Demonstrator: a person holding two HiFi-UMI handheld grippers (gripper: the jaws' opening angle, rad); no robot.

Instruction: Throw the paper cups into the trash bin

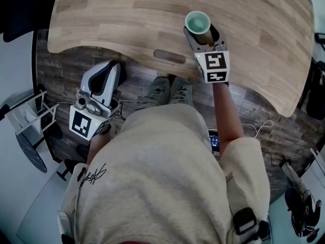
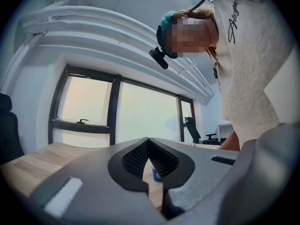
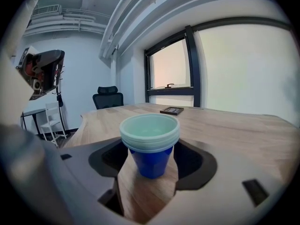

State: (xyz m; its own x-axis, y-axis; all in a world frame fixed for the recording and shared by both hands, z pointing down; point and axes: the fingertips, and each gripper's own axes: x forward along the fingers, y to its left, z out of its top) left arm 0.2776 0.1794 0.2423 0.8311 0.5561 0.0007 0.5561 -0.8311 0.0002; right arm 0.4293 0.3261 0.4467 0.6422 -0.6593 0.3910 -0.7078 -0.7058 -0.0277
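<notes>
- Item: paper cups (image 3: pixel 150 146), nested in one stack, blue outside, pale green inside. Location: upright on the desk (image 1: pixel 127 19), near its front edge.
- Right tool (image 1: pixel 204 36): released, jaws spread to either side of the stack. The stack stands between them, and neither jaw appears to press on it yet.
- Left tool (image 2: pixel 148 142): clenched on nothing, tips together, held low at the person's side and off the desk.
- Trash bin: not made out in any view.
- Step in hand, as judged: closing on the stack.
- Handling: centre the stack between the jaws before closing, so that one jaw does not push it over first.
- Handling: grip below the rims, on the blue wall. Paper crushes, so close only until the stack is firm.
- Handling: lift straight up, keeping the stack upright so the nested cups do not slide apart.
- Other: a flat dark object (image 3: pixel 172 110) lies far back on the desk, well apart from the stack.
</notes>
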